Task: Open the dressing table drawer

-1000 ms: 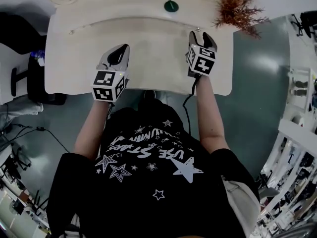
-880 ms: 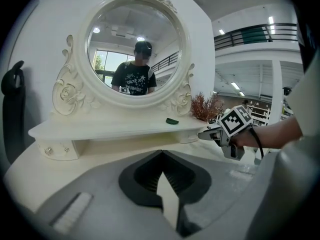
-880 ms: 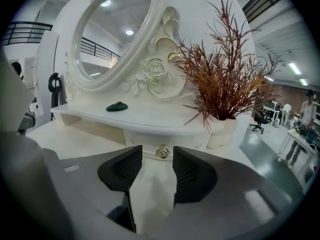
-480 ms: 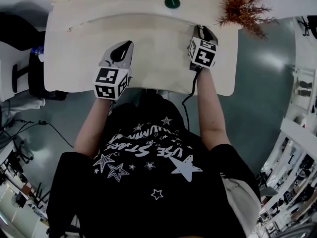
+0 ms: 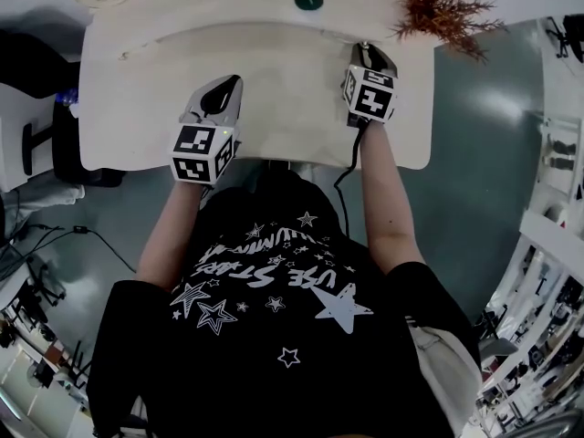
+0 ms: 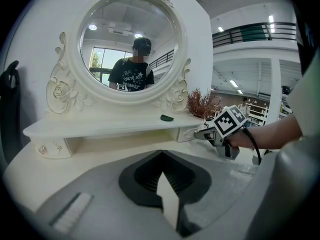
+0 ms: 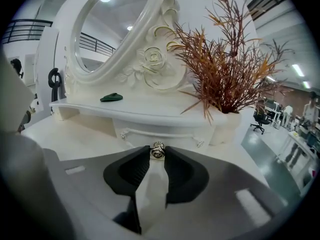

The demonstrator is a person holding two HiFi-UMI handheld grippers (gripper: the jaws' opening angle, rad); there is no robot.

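The white dressing table [image 5: 283, 99] has a small drawer [image 7: 160, 133] under its raised shelf on the right, below the mirror [image 6: 130, 49]. The drawer's round metal knob [image 7: 158, 147] sits between the tips of my right gripper [image 7: 158, 153], which is shut on it. In the head view the right gripper [image 5: 368, 53] reaches to the shelf's right end. The left gripper view shows the right gripper [image 6: 201, 133] touching that drawer [image 6: 186, 133]. My left gripper [image 5: 224, 88] hovers over the tabletop, shut and empty, its tips [image 6: 161, 153] meeting.
A dried reddish plant [image 7: 225, 69] in a white pot stands right of the drawer. A small dark green object [image 7: 111, 97] lies on the shelf. Another small drawer [image 6: 47, 148] sits at the shelf's left end. A dark chair [image 5: 41, 108] stands left of the table.
My right gripper has moved forward to the shelf's right end, up to the drawer. The left gripper has hardly moved.
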